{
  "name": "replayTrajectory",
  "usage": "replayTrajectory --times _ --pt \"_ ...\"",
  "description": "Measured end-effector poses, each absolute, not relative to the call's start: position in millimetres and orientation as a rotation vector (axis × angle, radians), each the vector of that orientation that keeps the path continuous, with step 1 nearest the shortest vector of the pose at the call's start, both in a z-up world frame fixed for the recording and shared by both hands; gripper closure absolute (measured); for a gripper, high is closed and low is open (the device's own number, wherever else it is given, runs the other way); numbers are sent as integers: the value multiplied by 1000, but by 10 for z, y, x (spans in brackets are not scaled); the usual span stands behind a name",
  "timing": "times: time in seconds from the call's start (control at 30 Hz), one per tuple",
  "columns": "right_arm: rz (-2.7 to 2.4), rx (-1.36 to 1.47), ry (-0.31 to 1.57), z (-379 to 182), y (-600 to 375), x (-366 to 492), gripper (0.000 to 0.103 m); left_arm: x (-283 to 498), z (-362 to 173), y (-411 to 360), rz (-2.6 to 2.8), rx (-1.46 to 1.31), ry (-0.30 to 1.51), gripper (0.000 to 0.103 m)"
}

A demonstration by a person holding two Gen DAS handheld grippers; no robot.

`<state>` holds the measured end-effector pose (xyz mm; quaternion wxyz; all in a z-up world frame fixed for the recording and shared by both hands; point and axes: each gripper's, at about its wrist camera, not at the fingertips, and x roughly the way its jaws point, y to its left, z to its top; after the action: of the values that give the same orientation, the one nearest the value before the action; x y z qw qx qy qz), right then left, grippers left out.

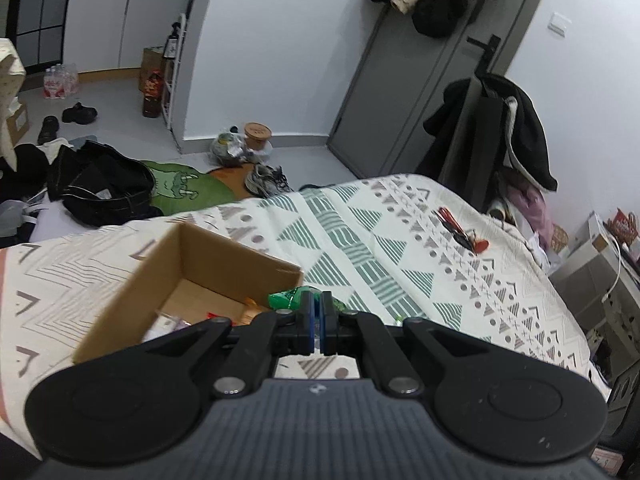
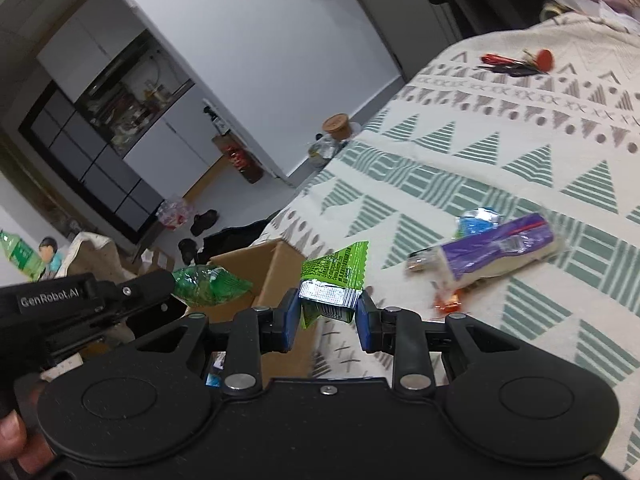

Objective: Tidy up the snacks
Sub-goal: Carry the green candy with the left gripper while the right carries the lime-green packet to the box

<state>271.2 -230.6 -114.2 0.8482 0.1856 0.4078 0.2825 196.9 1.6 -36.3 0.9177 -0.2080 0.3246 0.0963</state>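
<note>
1. Left gripper [image 1: 316,322] — held above the near right corner of the cardboard box [image 1: 224,256]; fingers pressed together on a green snack bag [image 2: 208,280].
2. Right gripper [image 2: 329,316] — tilted, beside the box on the patterned bedspread [image 2: 500,152]; fingers clamped on a green-and-silver packet [image 2: 332,276].
3. A purple packet [image 2: 500,252] and a blue packet [image 2: 478,218] lie on the bedspread.
4. Part of a hand [image 2: 16,444] shows at the lower left of the right wrist view.
</note>
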Motion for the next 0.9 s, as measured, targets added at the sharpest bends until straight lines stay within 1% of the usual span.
replayTrajectory --times 0.3,0.37,0.77,0.83,0.87,0.9 --pt "650 379 840 -1044 -1967 2592 74 1776 -363 384 244 -452 652 102" --pt "659 381 837 -1036 -1881 2581 74 1763 -390 465 251 -459 654 103" --pt "721 377 863 -1147 -1366 2627 74 1826 -645 860 265 -502 705 103" --pt "724 365 867 -1165 -1314 2644 74 1841 -691 901 271 -505 719 102" --pt "725 361 869 -1176 -1299 2653 74 1849 -709 921 278 -502 725 100" --pt "726 361 872 -1186 -1294 2665 74 1864 -730 939 282 -503 735 100"
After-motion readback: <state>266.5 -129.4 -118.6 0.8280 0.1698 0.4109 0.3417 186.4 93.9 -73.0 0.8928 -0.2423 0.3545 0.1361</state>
